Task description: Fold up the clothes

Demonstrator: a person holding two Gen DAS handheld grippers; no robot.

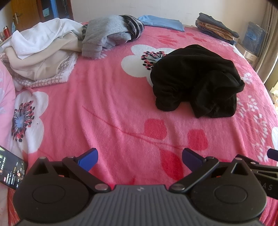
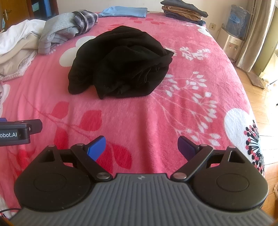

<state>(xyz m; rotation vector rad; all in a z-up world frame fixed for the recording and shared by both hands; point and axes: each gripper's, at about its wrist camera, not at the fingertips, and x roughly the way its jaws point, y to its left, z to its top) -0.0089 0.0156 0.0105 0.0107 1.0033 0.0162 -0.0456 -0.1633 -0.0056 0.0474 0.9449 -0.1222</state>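
Phone [image 1: 12, 168]: is being left lit at the left edge of the bed, beside the left gripper, clear of the working area.

Unfolded heap [image 1: 43, 52]: white and cream garments are being kept piled at the far left of the blanket [image 1: 111, 107], seemingly as stock waiting to be folded.

Grey garment [image 1: 106, 34]: is being kept bunched with a plaid piece [image 1: 136, 26] just right of the heap, touching it, likewise unsorted.

Left gripper [image 1: 139, 159]: is being held above bare blanket, pointing down and forward; its blue fingers [image 1: 89, 159] are being kept wide apart with nothing between them, presumably ready for a first pinch.

Black garment [image 2: 119, 62]: is being shown crumpled in a mound near the middle of the bed, ahead of both grippers and well apart from them; set alone in open space, it is judged to be the piece to be folded next, and no fold has yet been made.

Blue cloth [image 2: 125, 11]: is being kept flat at the far edge, apparently already folded.

Right gripper [image 2: 141, 147]: is being held beside the left one, facing the black mound; its fingers [image 2: 97, 147] are being kept spread wide and empty.

Folded stack [image 2: 184, 10]: dark and tan pieces are being stored squarely at the far right corner, probably as the finished pile.

Next move: a spreading-out of the mound is being called for before any edge can be found.
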